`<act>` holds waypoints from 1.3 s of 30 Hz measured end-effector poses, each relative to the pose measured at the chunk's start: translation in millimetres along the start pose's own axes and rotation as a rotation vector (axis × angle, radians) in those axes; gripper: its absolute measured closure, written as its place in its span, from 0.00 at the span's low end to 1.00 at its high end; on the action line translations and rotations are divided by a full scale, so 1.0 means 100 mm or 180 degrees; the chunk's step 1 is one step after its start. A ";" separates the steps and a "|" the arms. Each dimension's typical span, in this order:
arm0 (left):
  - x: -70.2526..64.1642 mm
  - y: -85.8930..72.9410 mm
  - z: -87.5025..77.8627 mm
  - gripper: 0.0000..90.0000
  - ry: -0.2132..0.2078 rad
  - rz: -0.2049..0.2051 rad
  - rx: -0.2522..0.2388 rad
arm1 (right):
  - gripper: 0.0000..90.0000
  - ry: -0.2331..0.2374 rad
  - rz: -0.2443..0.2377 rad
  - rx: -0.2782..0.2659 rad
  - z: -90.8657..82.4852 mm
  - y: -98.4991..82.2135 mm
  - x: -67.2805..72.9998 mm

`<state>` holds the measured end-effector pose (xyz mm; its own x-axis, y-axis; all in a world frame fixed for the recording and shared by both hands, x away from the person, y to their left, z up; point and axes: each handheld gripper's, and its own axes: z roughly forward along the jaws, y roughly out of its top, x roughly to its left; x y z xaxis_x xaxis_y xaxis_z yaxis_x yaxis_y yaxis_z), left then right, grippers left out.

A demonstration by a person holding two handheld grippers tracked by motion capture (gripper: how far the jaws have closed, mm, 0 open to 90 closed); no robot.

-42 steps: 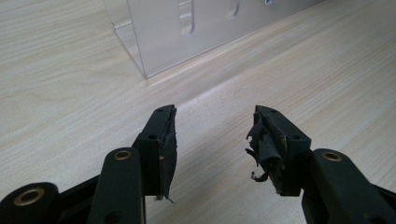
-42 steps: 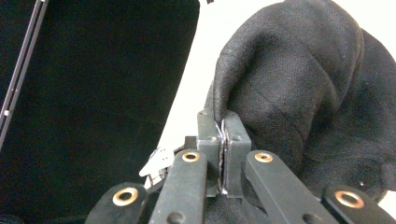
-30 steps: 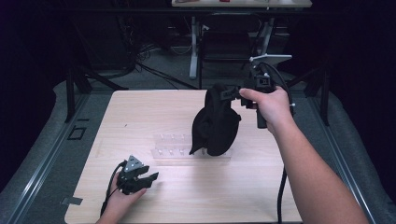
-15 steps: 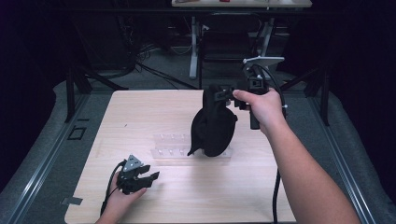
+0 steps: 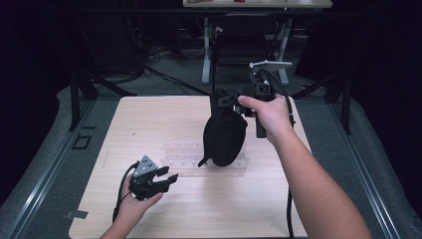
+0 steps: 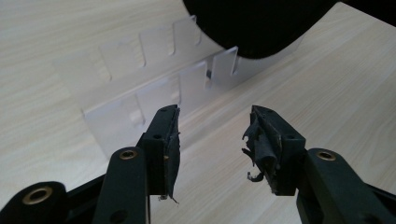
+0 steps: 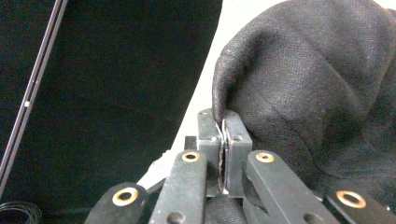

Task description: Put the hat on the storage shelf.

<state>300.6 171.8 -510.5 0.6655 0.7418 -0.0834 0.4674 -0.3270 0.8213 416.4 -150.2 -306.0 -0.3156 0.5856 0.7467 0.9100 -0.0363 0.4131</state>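
A: The black cap [image 5: 225,137] is held up by its edge over the clear slotted rack [image 5: 185,153], near the middle of the wooden table [image 5: 149,119]. The right gripper [image 5: 238,99] is clamped tight on a fold of the fabric; in the right gripper view the jaws are seen pressed together on the thin edge.

B: And the left gripper [image 5: 166,177]?

A: It is held low at the near left of the table, jaws apart with nothing between them. They have just been closing a little. Its pads [image 6: 261,140] look frayed.

B: What could be spoiled from here?

A: Only a thin pinch of cloth is gripped, so the cap could be lost if it is swung or tugged. The rack is light and could be knocked or dragged by the hanging cap if it is lowered carelessly.
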 end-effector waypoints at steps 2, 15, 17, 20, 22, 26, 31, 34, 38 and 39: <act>-0.04 0.08 0.02 0.61 0.0011 0.0068 -0.0021 | 0.98 0.0020 0.0003 0.0003 0.02 0.01 0.01; -0.24 0.36 0.14 0.67 -0.0165 0.0154 -0.0037 | 0.98 0.0089 -0.0025 0.0010 0.09 0.02 0.02; -0.27 0.39 0.15 0.68 -0.0181 0.0187 -0.0036 | 0.98 0.0086 -0.0029 0.0009 0.09 0.02 0.02; -0.31 0.42 0.15 0.69 -0.0220 0.0222 -0.0030 | 0.98 0.0083 -0.0027 0.0001 0.09 0.02 0.02; -0.32 0.44 0.15 0.71 -0.0231 0.0241 -0.0029 | 0.98 0.0088 -0.0027 0.0001 0.10 0.02 0.03; -0.37 0.48 0.16 0.73 -0.0260 0.0264 -0.0037 | 0.98 0.0080 -0.0030 -0.0001 0.10 0.02 0.04; -0.41 0.52 0.20 0.75 -0.0271 0.0316 -0.0015 | 0.98 0.0086 -0.0027 -0.0016 0.11 0.02 0.04; -0.43 0.55 0.24 0.80 -0.0275 0.0323 0.0007 | 0.98 0.0093 -0.0021 -0.0029 0.12 0.01 0.05; -0.46 0.57 0.26 0.88 -0.0212 0.0371 0.0028 | 0.98 0.0109 -0.0038 -0.0010 0.13 0.01 0.05; -0.46 0.57 0.26 0.89 -0.0204 0.0382 0.0031 | 0.98 0.0109 -0.0040 -0.0010 0.13 0.01 0.05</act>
<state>311.9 103.9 -474.9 0.7526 0.6581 -0.0211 0.3878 -0.4170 0.8220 419.1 -136.5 -308.7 -0.3360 0.5578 0.7589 0.9051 -0.0317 0.4240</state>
